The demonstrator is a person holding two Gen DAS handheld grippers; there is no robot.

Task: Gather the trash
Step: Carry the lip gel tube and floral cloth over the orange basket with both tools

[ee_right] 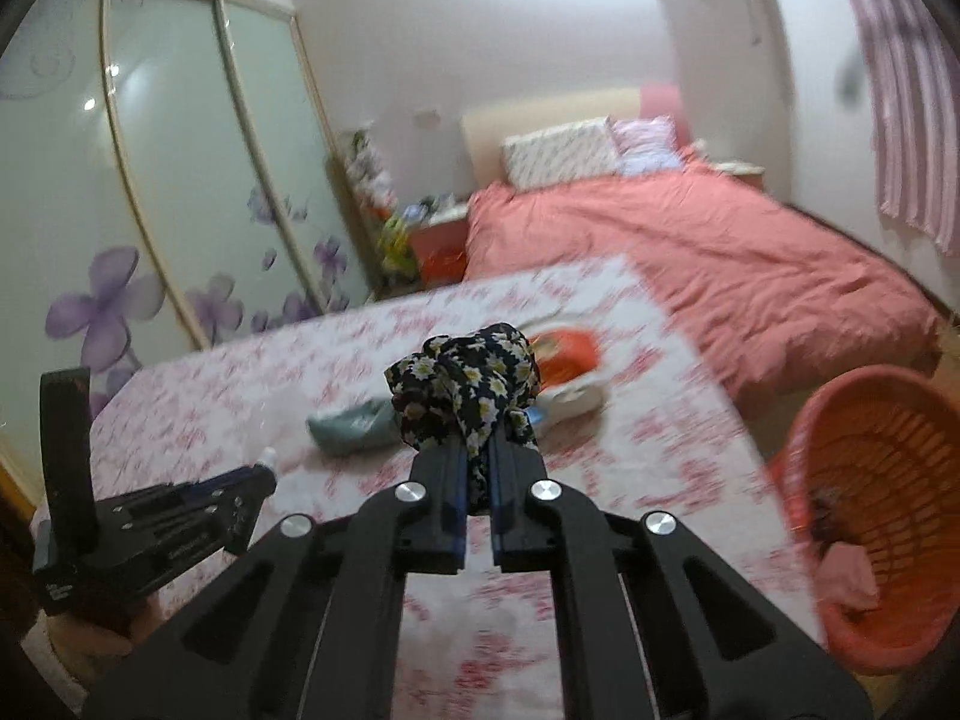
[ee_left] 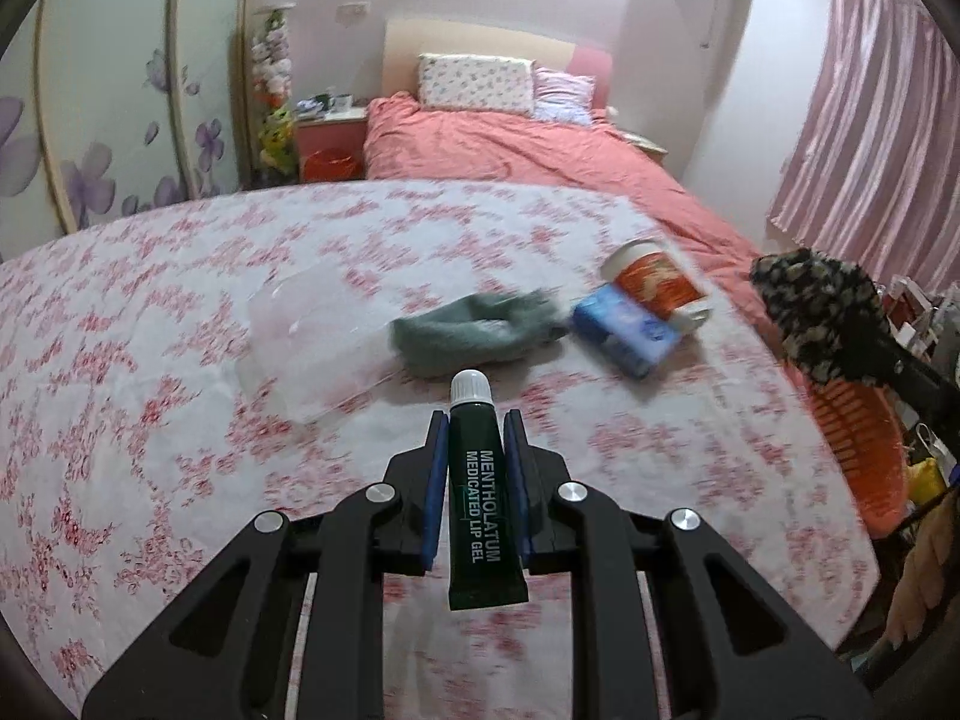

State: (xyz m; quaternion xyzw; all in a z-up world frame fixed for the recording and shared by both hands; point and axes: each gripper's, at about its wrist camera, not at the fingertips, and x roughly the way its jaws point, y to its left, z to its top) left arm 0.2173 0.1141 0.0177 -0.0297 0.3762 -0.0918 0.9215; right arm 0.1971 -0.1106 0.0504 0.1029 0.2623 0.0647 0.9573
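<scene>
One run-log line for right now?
left gripper: shut on lip gel tube | right gripper: shut on floral cloth | orange basket: beside table

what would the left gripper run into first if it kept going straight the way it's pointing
Probably the teal cloth, lying on the floral table cover right ahead of the lip gel tube clamped in the left gripper; depth is hard to judge.

Counts, both wrist views:
- lip gel tube [ee_left: 485, 498]: one showing
- floral cloth [ee_right: 465, 390]: one
- teal cloth [ee_left: 474, 330]: one, lying mid-frame
- blue box [ee_left: 627, 330]: one
- orange-labelled jar [ee_left: 654, 279]: one
- clear plastic tray [ee_left: 312, 342]: one
- orange basket [ee_right: 888, 480]: one, sitting at right
- pillows [ee_left: 477, 81]: two
</scene>
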